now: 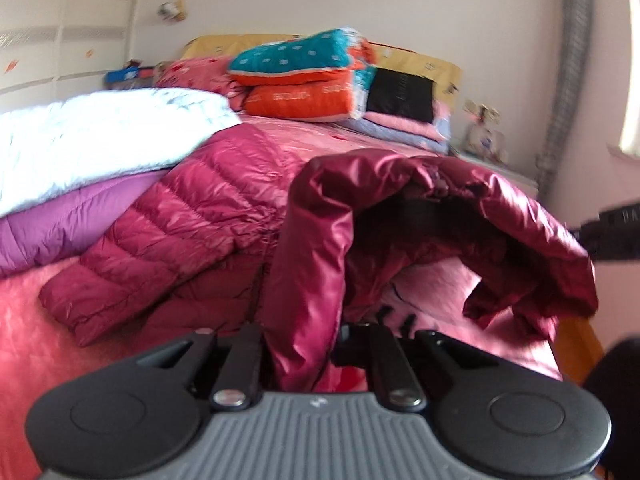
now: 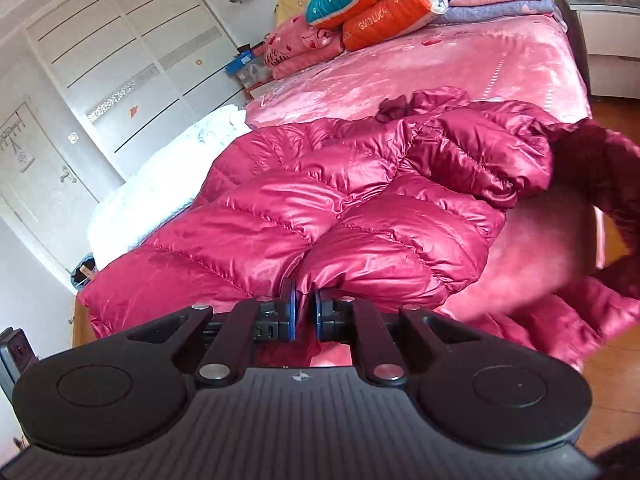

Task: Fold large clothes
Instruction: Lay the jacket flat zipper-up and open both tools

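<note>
Both hand-held grippers were clamped on the maroon puffer jacket (image 2: 320, 200), which lay spread across the foot end of the pink bed (image 2: 460, 52). With my left hand-held gripper (image 1: 304, 340) I pinched a lifted, draping fold of it near the bed's foot edge. With my right hand-held gripper (image 2: 305, 312) I had the blue pads (image 2: 289, 308) closed on a quilted hem. Folded blankets (image 2: 372, 4) sat stacked at the head end.

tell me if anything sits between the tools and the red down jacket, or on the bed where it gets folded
Nothing stands between: both tools, left and right, are shut on the red down jacket. The pink bedspread beyond it shows bare; the white quilt lies beside the jacket, the folded bedding stack near the headboard.
</note>
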